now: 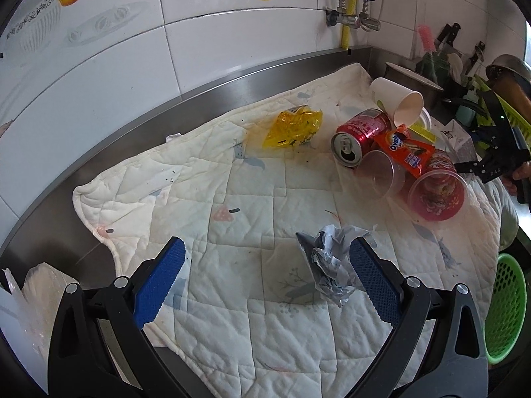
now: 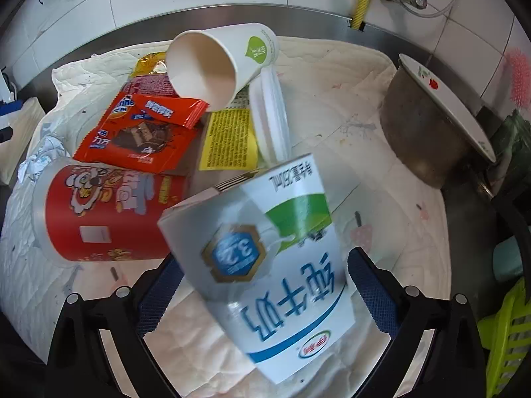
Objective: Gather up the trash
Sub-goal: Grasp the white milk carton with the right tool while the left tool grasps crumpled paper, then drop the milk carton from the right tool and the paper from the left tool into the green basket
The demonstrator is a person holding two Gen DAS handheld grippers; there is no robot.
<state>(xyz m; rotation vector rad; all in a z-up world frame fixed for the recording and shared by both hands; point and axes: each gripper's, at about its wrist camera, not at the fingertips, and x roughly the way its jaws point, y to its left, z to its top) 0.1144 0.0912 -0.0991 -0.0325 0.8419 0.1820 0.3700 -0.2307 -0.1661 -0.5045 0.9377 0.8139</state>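
Blue-padded right hand-held gripper [image 2: 265, 285] wide around white milk carton [image 2: 265, 258].

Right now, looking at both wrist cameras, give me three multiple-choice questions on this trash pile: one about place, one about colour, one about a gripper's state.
1. Where is the crumpled paper?
A. By the left gripper's right finger
B. Inside the soda can
C. In the green basket

2. What colour is the paper cup inside?
A. Red
B. White
C. Yellow

3. The right gripper is:
A. Shut and empty
B. Holding a spoon
C. Around the milk carton

Answers: 1 A, it lies beside that pad. 2 B, its interior shows white. 3 C, the carton fills the space between the fingers.
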